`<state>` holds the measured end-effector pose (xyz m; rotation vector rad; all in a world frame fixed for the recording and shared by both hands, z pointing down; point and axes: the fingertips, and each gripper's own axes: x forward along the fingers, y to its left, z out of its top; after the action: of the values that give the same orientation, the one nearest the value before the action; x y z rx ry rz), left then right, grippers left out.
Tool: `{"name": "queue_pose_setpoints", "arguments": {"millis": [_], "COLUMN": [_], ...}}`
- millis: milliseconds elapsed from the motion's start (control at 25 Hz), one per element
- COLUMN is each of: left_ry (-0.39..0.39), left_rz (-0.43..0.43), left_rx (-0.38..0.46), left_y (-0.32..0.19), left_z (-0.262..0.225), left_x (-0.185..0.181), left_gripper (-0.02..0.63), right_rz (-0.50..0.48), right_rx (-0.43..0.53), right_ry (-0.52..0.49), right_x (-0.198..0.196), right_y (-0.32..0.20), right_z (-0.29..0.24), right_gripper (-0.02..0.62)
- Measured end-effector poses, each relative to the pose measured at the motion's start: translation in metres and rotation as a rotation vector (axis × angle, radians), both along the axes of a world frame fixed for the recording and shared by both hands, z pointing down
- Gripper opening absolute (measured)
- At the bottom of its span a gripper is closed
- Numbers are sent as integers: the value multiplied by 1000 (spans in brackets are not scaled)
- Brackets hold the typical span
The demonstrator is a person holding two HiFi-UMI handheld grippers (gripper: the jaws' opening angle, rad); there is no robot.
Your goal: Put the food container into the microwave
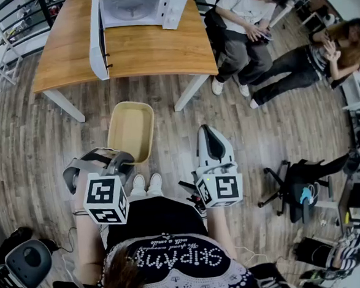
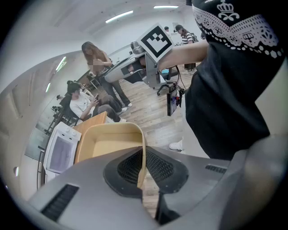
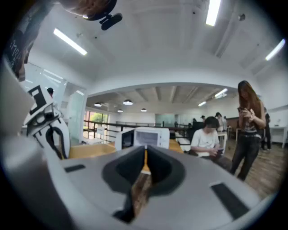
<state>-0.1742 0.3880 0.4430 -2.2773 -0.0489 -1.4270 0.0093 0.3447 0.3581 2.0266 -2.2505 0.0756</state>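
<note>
Out on the wooden floor [image 1: 166, 120], well short of the surface [image 1: 143, 53], the person stood with the container [image 1: 131, 128] held out in front, over bare boards. The left claw [image 2: 143, 167] was pinching one thin side wall of it between its pads, angled downward, so the beige tub hung from that single edge. The right claw [image 3: 145, 166] was pressed together with nothing in it, pointing about level at the microwave [image 1: 135, 8]. That stood towards the far side of the surface, its door [image 1: 97, 44] swung wide to the left and the cavity showing. To my eye the carry was the step in hand, with the whole approach yet to be made. Doing it well looked to mean walking right up to the near edge before reaching, since the oven sat well back. A one-wall pinch would probably let the tub sag or twist, so a slow, level carry seemed wise, perhaps with the free claw steadying the opposite rim. The tub should go in to the right of the door, clear of it, and be set flat before the pads let go.
</note>
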Motion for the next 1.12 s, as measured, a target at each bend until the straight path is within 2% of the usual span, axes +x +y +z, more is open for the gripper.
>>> {"name": "queue_pose_setpoints", "arguments": {"millis": [560,800,960,1120], "left_ry": [-2,-6,3,0], "left_rz": [-10,-32,-40,-84], "left_rx": [7,14,23,25], "left_y": [-2,-1,-1,-4], "left_z": [-2,1,4,7], "left_x": [9,18,23,22], "left_gripper": [44,44,44,44], "right_rz": [-11,-42,-49,-47], "right_rx": [-3,49,37,15], "right_ry": [15,-12,7,11], "right_x": [9,20,33,48], "right_y": [-1,3,8,15], "right_z": [-1,-8,-2,7], "right_gripper": [38,40,40,40]}}
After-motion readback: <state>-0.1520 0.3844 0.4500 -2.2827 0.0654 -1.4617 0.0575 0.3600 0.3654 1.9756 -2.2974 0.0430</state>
